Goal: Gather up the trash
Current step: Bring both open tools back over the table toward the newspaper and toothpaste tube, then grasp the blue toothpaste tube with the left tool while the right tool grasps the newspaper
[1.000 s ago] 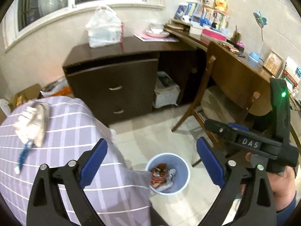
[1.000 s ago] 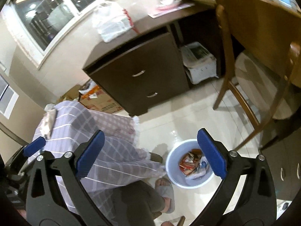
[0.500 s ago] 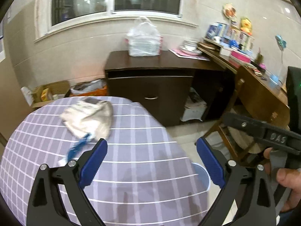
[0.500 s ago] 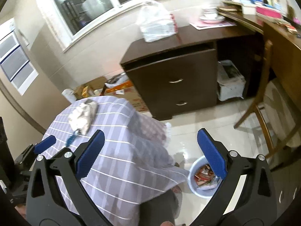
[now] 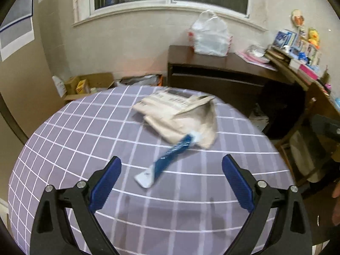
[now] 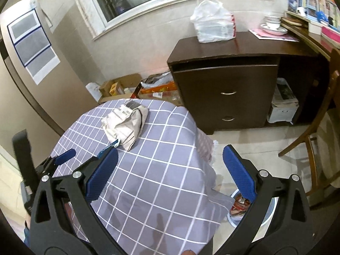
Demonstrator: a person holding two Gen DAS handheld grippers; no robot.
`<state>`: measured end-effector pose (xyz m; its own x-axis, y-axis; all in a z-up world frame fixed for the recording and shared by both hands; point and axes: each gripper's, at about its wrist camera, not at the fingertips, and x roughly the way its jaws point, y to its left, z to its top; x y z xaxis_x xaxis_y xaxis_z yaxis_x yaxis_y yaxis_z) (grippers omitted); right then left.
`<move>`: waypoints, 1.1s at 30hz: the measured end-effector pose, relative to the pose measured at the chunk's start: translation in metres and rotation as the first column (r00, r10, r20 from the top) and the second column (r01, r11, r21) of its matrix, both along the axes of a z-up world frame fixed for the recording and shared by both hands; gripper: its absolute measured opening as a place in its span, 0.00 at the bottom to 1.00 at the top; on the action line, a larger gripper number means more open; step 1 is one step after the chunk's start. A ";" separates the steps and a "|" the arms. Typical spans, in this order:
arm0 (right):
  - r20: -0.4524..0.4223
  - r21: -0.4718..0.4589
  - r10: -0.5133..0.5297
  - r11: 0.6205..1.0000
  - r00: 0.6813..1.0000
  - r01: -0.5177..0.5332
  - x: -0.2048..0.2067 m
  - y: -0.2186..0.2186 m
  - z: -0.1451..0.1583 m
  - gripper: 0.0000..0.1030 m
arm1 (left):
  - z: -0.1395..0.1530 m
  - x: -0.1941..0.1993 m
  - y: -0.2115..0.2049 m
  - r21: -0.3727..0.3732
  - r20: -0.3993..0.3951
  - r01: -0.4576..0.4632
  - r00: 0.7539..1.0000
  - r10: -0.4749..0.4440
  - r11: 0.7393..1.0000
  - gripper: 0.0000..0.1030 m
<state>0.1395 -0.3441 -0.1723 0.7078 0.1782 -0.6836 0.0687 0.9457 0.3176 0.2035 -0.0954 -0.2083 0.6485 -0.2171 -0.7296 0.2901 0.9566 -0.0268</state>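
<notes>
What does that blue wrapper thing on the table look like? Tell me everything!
The blue wrapper is a long, thin packet that looks like shiny plastic, blue along its middle and white at both ends. It lies flat and slanted on the purple checked tablecloth. Its far end touches or tucks under the crumpled beige paper bag; its near end points toward the left gripper, which is open and not touching it. The picture is blurry, so any writing on it cannot be read.

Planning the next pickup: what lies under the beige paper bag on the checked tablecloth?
One end of a blue wrapper tucks under the crumpled beige bag; the rest lies on the tablecloth. Anything else beneath the bag is covered.
</notes>
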 end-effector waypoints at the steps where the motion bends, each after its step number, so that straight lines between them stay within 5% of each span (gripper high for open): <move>1: -0.006 -0.002 0.008 1.000 1.000 -0.008 0.004 0.004 -0.002 0.94 | -0.004 0.004 0.003 0.007 -0.007 -0.007 1.000 0.007 1.000 0.91; 9: -0.040 -0.012 0.036 0.999 0.999 -0.037 0.030 0.018 -0.015 0.94 | -0.032 0.033 0.007 0.026 -0.079 0.056 0.995 -0.053 0.998 0.88; 13: -0.055 -0.011 0.054 0.998 0.997 -0.055 0.049 0.027 -0.022 0.94 | -0.036 0.032 0.002 0.039 -0.078 0.100 0.992 -0.097 0.994 0.55; 15: -0.060 -0.007 0.070 0.998 0.996 -0.070 0.058 0.032 -0.025 0.94 | -0.035 0.033 0.003 0.039 -0.071 0.107 0.992 -0.104 0.993 0.20; 17: -0.064 -0.005 0.090 0.996 0.994 -0.091 0.070 0.039 -0.027 0.94 | -0.034 0.036 0.009 0.007 -0.084 0.107 0.991 -0.106 0.994 0.10; 31: -0.129 -0.004 0.141 0.990 0.982 -0.143 0.163 0.098 -0.063 0.92 | -0.013 0.010 0.067 -0.107 -0.066 -0.060 0.996 0.053 0.992 0.08; 33: -0.138 -0.039 0.127 0.990 0.982 -0.134 0.165 0.104 -0.069 0.60 | -0.008 0.005 0.070 -0.106 -0.055 -0.068 0.997 0.062 0.992 0.08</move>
